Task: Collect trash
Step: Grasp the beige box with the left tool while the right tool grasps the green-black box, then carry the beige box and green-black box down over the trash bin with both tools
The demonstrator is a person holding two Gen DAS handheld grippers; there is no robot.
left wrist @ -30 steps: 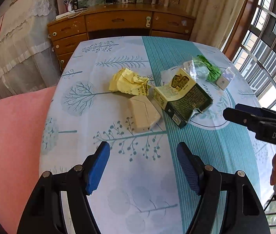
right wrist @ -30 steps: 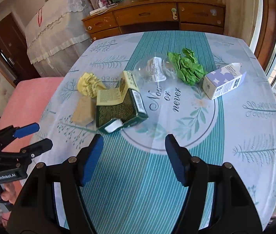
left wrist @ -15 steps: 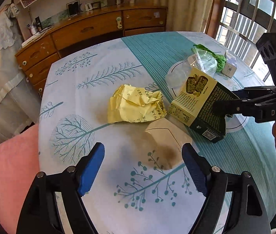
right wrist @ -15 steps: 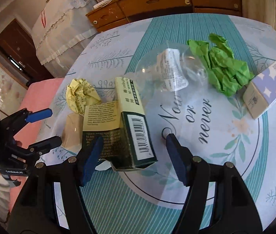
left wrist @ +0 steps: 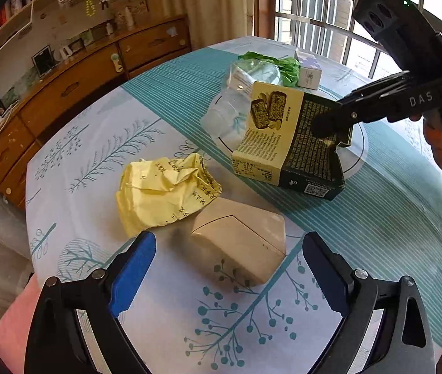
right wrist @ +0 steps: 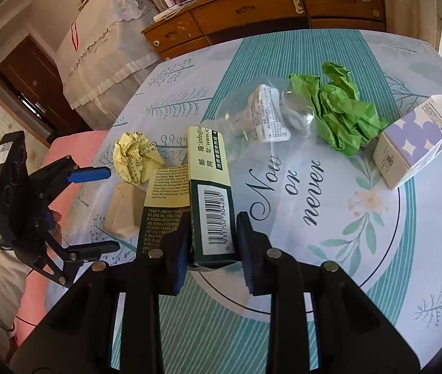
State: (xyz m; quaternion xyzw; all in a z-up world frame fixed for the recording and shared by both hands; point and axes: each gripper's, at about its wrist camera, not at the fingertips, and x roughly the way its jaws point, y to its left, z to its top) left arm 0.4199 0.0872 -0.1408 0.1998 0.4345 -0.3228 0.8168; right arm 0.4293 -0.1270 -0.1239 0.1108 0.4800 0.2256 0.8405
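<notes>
Trash lies on a round table. My right gripper [right wrist: 211,243] is shut on the dark green and cream carton [right wrist: 210,193], which also shows in the left wrist view [left wrist: 286,143]. My left gripper [left wrist: 228,268] is open, its fingers either side of a beige box [left wrist: 241,233] that sits on the cloth. A crumpled yellow paper [left wrist: 161,190] lies just behind the beige box. Farther off lie a clear plastic bottle [right wrist: 264,118], a crumpled green paper [right wrist: 342,115] and a small purple-patterned carton [right wrist: 414,146].
The table has a blue and teal printed cloth [left wrist: 102,155]. A pink seat [right wrist: 65,152] stands by its left edge. A wooden dresser [right wrist: 267,6] stands behind the table and a barred window [left wrist: 330,28] to the right.
My right gripper has moved onto the green carton and shut on it. My left gripper has moved forward so that its open fingers flank the beige box.
</notes>
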